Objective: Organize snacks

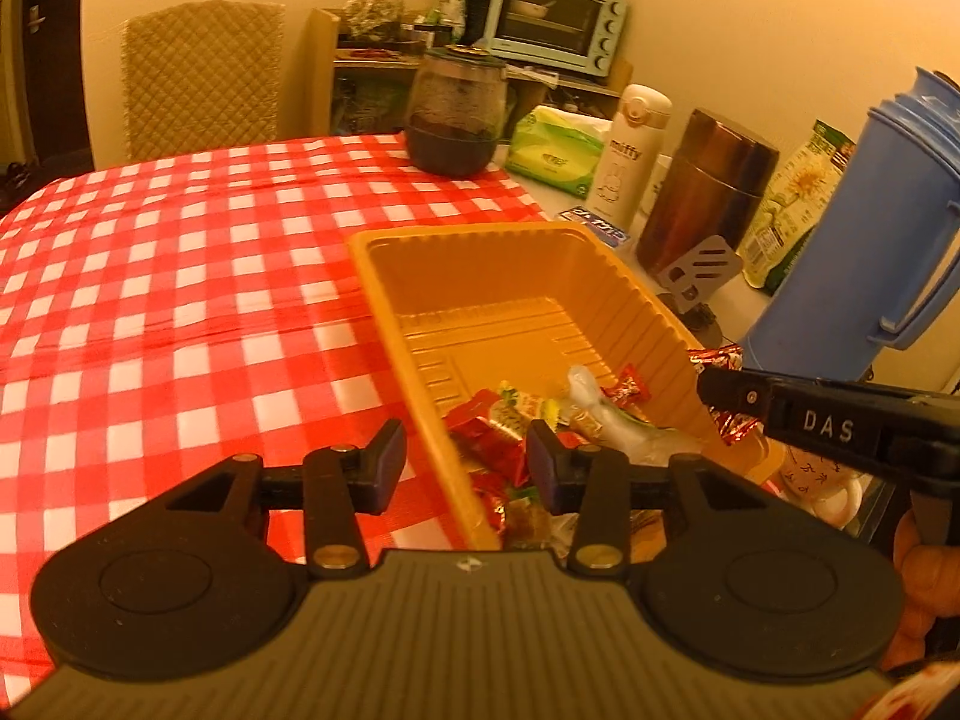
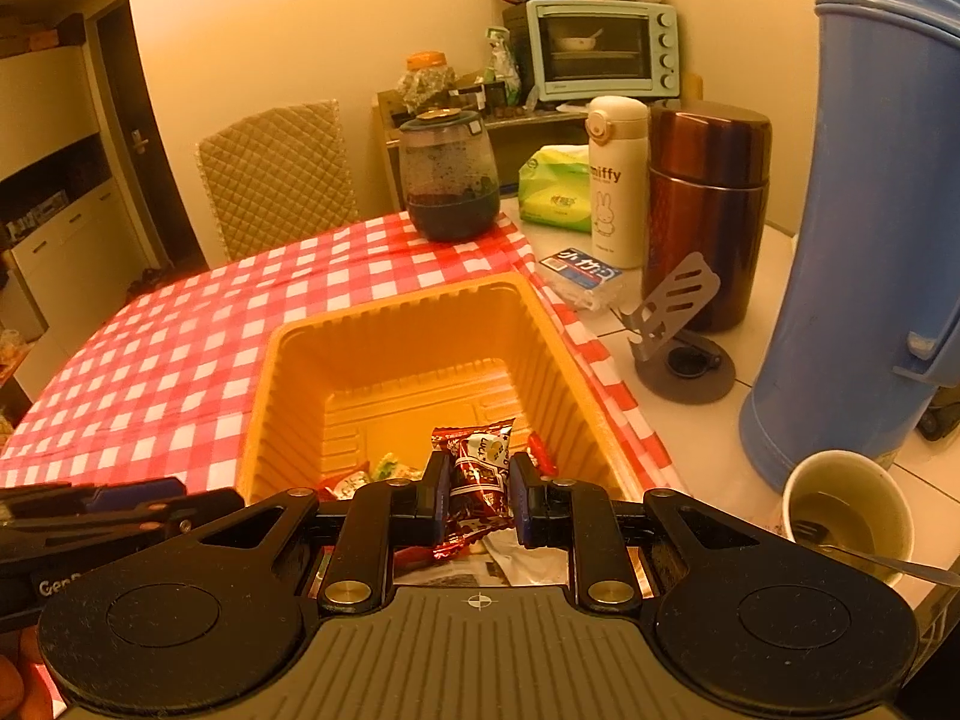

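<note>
An orange plastic tray [image 1: 510, 276] [image 2: 390, 306] sits on the red checked tablecloth [image 1: 180, 276] and holds several wrapped snacks [image 1: 510, 414] [image 2: 384, 471] at its near end. My left gripper [image 1: 465, 462] hovers over the tray's near left wall, open, with no pad touching a snack. My right gripper [image 2: 479, 492] is shut on a shiny red-brown snack packet [image 2: 480, 462], held just above the tray's near end. From the left wrist view that gripper [image 1: 726, 396] comes in from the right with the foil packet [image 1: 717, 357] in its tips. The left gripper's tips [image 2: 120, 504] show at the left edge of the right wrist view.
Right of the tray stand a blue thermos jug [image 2: 870, 240], a brown steel flask [image 2: 705, 210], a white bottle [image 2: 618, 180], a grey phone stand [image 2: 678, 324] and a paper cup with a fork [image 2: 846, 510]. A dark jar [image 2: 450, 174], a green tissue pack [image 2: 552, 189] and a chair [image 2: 276, 174] lie beyond.
</note>
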`<state>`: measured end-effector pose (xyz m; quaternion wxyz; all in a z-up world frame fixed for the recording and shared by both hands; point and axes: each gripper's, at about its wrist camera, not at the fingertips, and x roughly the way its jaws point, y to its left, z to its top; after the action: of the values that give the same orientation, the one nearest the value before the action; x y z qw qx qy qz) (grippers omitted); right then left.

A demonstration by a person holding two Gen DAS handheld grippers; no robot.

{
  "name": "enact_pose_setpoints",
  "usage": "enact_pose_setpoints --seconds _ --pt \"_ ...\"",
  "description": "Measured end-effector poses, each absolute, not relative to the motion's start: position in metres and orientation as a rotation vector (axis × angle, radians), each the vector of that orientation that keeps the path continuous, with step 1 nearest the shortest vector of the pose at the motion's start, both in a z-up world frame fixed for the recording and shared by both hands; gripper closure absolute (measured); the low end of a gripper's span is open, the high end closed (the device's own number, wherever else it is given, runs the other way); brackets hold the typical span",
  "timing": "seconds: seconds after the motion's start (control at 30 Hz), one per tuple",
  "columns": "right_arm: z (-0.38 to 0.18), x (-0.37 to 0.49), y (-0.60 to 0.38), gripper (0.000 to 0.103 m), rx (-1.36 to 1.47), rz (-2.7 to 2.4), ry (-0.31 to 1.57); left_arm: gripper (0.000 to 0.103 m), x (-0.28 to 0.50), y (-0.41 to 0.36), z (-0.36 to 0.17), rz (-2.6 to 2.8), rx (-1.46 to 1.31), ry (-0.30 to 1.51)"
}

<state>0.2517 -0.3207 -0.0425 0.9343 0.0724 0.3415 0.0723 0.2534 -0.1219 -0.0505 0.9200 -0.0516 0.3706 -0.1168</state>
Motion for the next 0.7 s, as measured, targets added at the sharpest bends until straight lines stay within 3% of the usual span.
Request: enact_pose_setpoints --seconds 0.33,0.47,0.5,0.53,0.57,0.7 --pt "-0.042 0.262 -0.309 0.081 0.150 0.195 0.701 0.058 0.252 -0.112 -0.051 -0.221 -0.114 0.761" --pt "-0.043 0.269 -0.307 0.080 0.155 0.223 0.712 0.045 0.251 -0.111 -0.051 -0.211 -0.114 0.759" --pt "-0.043 0.270 -0.308 0.068 0.162 0.223 0.710 0.044 0.251 -0.112 -0.050 -0.208 -0.114 0.760" --pt "-0.043 0.270 -0.310 0.046 0.175 0.219 0.706 0.042 0.251 -0.111 -0.050 -0.206 -0.114 0.761" --pt "-0.043 0.270 -0.313 0.039 0.193 0.216 0.702 0.039 0.250 -0.111 -0.050 -0.204 -0.114 0.761" --pt "-0.038 0.264 -0.323 0.038 0.229 0.189 0.687 0.025 0.245 -0.109 -0.049 -0.180 -0.102 0.752"
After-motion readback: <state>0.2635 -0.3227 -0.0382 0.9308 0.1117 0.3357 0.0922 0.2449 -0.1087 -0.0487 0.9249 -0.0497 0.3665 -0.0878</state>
